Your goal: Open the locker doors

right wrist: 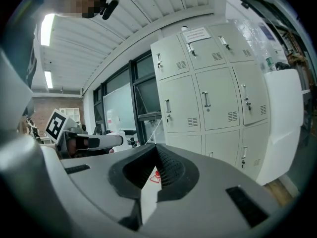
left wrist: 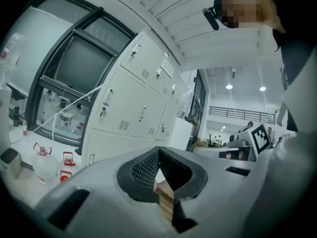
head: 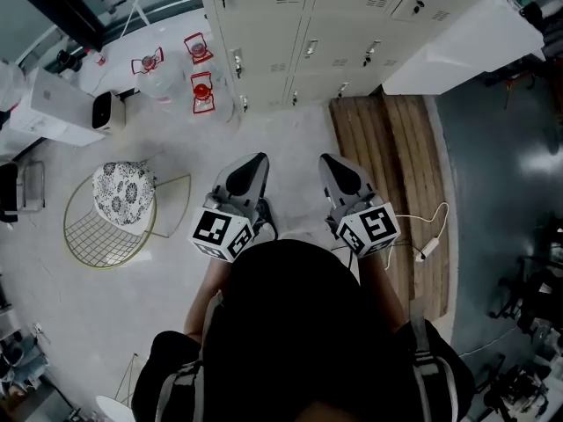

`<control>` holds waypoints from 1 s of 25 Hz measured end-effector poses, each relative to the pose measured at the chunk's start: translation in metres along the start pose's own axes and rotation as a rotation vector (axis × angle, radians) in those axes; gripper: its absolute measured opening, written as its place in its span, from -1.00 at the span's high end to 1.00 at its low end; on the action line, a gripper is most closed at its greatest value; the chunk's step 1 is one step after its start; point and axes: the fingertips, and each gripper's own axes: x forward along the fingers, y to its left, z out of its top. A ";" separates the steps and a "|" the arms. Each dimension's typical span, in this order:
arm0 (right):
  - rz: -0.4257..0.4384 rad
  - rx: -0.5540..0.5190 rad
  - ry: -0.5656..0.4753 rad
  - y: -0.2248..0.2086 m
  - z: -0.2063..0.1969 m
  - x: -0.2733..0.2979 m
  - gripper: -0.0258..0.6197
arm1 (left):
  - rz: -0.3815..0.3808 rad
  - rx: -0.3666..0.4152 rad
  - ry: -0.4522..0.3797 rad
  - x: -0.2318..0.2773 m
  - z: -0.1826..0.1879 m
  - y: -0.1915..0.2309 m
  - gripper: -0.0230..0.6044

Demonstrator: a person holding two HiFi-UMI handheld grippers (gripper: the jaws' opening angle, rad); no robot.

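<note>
A bank of cream locker doors (head: 308,25) stands ahead of me at the top of the head view, every door closed, each with a small handle and vent slots. Both grippers are held in front of my body, side by side, some way short of the lockers. My left gripper (head: 256,162) has its jaws together with nothing between them. So does my right gripper (head: 329,162). The left gripper view shows the lockers (left wrist: 133,108) off to the left beyond the closed left gripper (left wrist: 158,151). From the right gripper (right wrist: 157,148) the lockers (right wrist: 213,98) fill the right side.
A wire chair with a patterned cushion (head: 123,199) stands at my left. Water jugs with red handles (head: 202,90) sit on the floor by the lockers' left end. A wooden platform (head: 396,174) lies at the right, with a white cabinet (head: 466,47) behind and a cable (head: 428,236) across it.
</note>
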 end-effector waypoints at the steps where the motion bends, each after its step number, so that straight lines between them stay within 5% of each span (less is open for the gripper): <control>1: -0.001 -0.004 0.000 0.000 0.000 0.006 0.91 | -0.004 0.001 0.000 0.001 0.002 0.005 0.87; 15: 0.009 -0.007 -0.004 -0.012 0.023 0.065 0.91 | 0.052 0.004 0.003 0.005 0.028 0.064 0.87; 25: 0.139 -0.046 0.024 -0.031 0.046 0.125 0.91 | 0.166 -0.024 -0.038 0.022 0.038 0.096 0.87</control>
